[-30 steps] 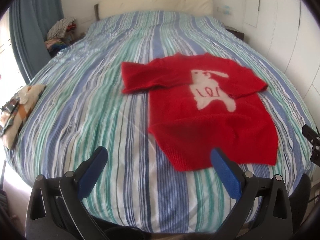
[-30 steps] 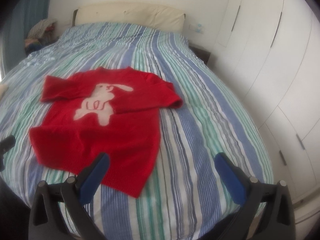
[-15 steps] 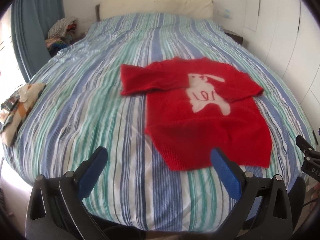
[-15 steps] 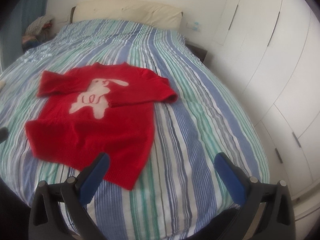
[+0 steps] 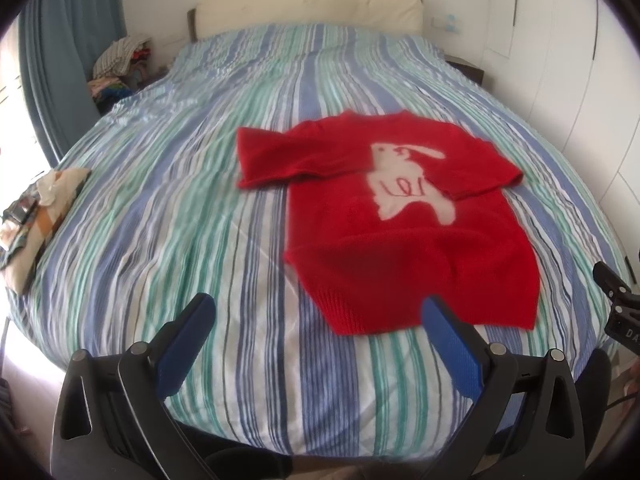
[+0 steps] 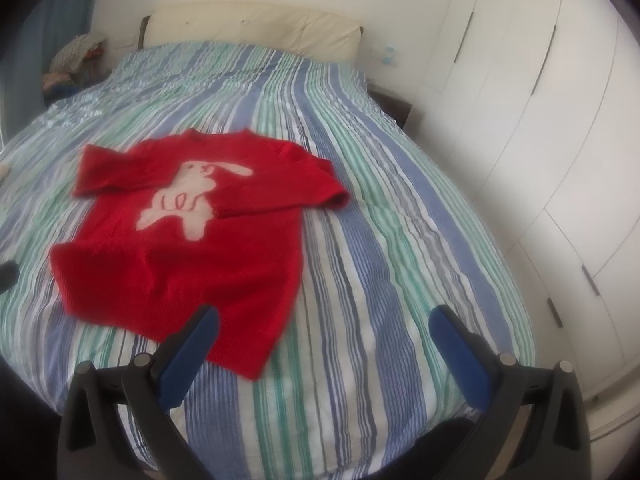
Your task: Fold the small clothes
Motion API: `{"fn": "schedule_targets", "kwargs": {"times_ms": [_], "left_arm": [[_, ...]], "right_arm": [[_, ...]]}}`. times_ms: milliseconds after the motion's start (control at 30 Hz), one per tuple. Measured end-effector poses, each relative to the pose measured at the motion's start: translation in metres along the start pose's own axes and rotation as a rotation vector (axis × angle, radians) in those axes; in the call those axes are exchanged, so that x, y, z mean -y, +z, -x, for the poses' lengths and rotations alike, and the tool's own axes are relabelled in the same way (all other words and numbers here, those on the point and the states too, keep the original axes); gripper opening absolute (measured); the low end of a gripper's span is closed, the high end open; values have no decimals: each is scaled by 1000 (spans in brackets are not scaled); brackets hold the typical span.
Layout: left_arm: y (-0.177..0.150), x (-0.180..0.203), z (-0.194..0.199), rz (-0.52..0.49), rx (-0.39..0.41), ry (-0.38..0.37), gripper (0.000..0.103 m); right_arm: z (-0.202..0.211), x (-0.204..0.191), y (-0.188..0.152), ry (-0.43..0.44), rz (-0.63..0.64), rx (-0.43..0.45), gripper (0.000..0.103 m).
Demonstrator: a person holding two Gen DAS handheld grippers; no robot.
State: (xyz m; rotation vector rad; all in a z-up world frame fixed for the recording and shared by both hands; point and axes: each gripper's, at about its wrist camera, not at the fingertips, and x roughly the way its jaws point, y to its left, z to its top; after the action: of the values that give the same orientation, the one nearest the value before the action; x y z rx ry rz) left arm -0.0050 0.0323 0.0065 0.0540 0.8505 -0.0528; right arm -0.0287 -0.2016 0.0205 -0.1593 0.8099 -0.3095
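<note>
Red sweater [image 5: 404,216] flat on bed [image 5: 160,200], ahead of both spread, empty hand-held grippers [image 5: 318,330] [image 6: 324,338]. Folding unstarted; next, grasp hem.

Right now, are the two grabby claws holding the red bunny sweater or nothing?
Left gripper: open, holding nothing, above the striped bed short of the red sweater.
Right gripper: open, holding nothing.

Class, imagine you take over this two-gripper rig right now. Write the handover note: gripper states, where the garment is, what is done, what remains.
Left gripper: open, empty, above the near bed edge.
Right gripper: open, empty, by the hem.
Red sweater: flat on the striped bed, rabbit design up, both sleeves spread sideways, hem nearest the grippers.
Done: sweater laid out; no fold visible.
Left: fold sleeves in, then fold the body.
</note>
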Motion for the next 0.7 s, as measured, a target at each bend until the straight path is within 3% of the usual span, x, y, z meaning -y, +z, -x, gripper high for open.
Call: {"fn": "schedule_targets", "kwargs": {"times_ms": [533,600,700], "left_arm": [[-4,-2,-11,-18,-9,10,103],[-8,-12,-29,-16,-22,-19,103],[-22,-43,-70,77,-118,-112,102]], "right_arm": [[0,-2,-4,10,17,-3,103],[-2,1,-7,50,23,9,103],[-18,15,-23,202,2,31,103]]}}
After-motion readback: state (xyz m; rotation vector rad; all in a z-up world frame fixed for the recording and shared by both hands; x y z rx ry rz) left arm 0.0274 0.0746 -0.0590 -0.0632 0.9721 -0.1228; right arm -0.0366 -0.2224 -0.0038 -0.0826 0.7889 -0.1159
